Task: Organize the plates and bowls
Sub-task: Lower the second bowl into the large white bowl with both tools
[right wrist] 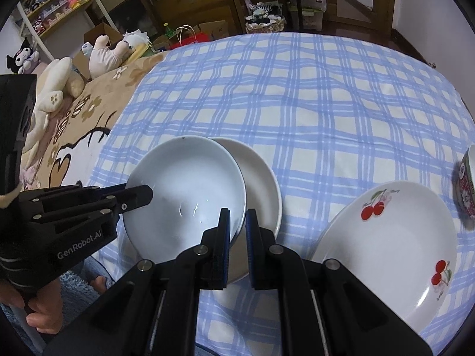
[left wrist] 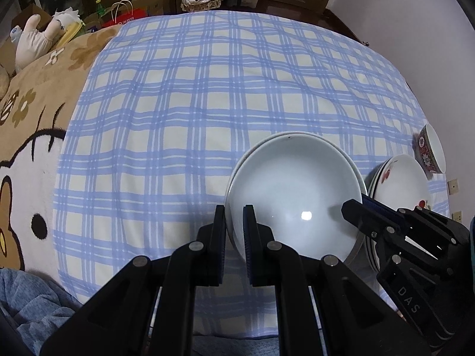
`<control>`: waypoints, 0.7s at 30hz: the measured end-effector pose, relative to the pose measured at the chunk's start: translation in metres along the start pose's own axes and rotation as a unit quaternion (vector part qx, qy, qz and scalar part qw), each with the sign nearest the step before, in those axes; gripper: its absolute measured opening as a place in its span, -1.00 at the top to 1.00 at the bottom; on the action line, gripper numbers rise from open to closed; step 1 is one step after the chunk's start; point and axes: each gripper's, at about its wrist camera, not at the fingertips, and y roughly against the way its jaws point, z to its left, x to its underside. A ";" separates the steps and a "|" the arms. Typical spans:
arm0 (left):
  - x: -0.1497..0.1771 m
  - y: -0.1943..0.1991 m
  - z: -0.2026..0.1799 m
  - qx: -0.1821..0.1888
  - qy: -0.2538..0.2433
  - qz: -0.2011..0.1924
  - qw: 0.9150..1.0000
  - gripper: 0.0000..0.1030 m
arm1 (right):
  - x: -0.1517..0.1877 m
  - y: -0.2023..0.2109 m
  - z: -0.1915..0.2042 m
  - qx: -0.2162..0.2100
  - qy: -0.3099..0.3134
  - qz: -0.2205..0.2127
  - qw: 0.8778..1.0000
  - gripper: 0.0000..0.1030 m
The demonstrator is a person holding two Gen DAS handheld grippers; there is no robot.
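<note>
Through the left wrist camera I see my left gripper [left wrist: 235, 210] clenched on the near-left rim of a plain white bowl [left wrist: 294, 190]; one finger sits outside the rim, the other inside. The bowl sits just above a second white dish whose edge peeks out behind it, on the blue checked cloth [left wrist: 184, 103]; my right gripper [left wrist: 354, 207] bites the bowl's right rim. Just right of it is a stack of cherry plates [left wrist: 399, 178], and beyond them a red patterned bowl [left wrist: 430, 151] tipped on its side.

Through the right wrist camera my right gripper [right wrist: 237, 218] grasps the same bowl [right wrist: 190, 190] at its right edge; the white dish [right wrist: 261, 184] shows beneath and to the right; my left gripper [right wrist: 139, 194] holds the opposite rim; the cherry plates [right wrist: 392, 246] lie to the right, apart from the bowl.
</note>
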 end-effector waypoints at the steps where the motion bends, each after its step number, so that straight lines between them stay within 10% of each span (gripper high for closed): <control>1: 0.000 0.000 0.000 -0.001 -0.001 0.000 1.000 0.79 | 0.000 -0.001 -0.001 0.001 -0.001 0.001 1.000 0.78; 21: 0.001 0.002 -0.002 0.005 -0.011 -0.010 1.000 0.71 | 0.000 0.019 -0.017 -0.015 -0.027 -0.023 0.999 0.77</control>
